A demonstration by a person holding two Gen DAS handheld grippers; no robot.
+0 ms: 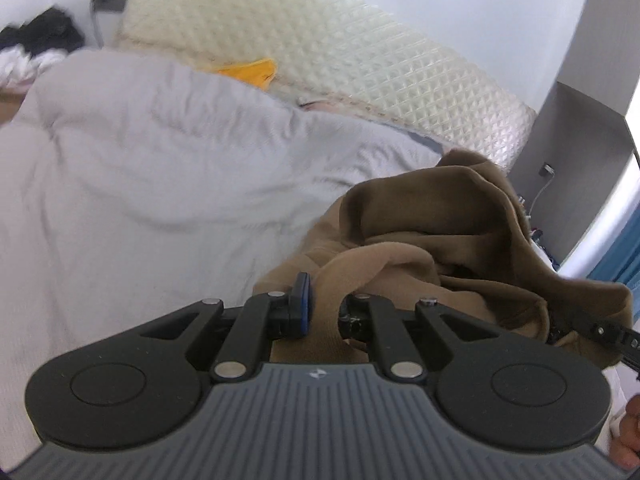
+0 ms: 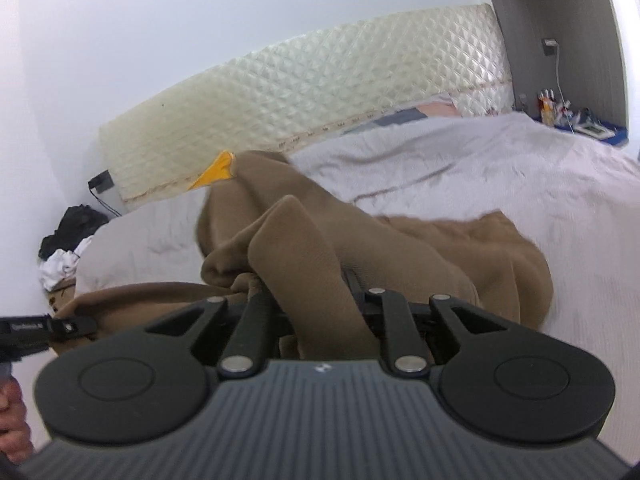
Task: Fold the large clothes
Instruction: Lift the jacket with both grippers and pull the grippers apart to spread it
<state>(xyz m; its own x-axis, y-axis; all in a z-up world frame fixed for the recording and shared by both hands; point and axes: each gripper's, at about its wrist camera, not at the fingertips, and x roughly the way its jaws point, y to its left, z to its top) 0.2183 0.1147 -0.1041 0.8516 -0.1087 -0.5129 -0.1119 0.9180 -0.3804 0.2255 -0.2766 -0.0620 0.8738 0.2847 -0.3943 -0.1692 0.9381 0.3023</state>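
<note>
Both tongs clamped on cloth: left gripper pinching a lighter tan fold of the brown garment between its pads, right gripper buried in a thick bunch of the same brown garment, fabric draped over the jaws so fingertips mostly hidden.

Largest first:
- Bed, pale grey cover, rumpled, plenty of bare surface on both sides. Use as folding surface.
- Quilted cream headboard behind. Keep cloth off it.
- Garment: crumpled heap on the cover near the front edge, one end lifted and hanging from both grips, rest trailing onto the bed. Not spread yet, judged early in the task.
- Dark and white clothes pile off the far left corner. Leave alone.
- Yellow item by the headboard, partly behind the brown cloth. Avoid snagging.

Step in hand, as judged: lift and spread before any fold.
- Pull grips apart until the held edge goes taut.
- Raise enough for the trailing bulk to hang free, shake once.
- Lay down flat away from the yellow item.
- Right grip looks overloaded with layers; regrip on a single edge if it drags.
</note>
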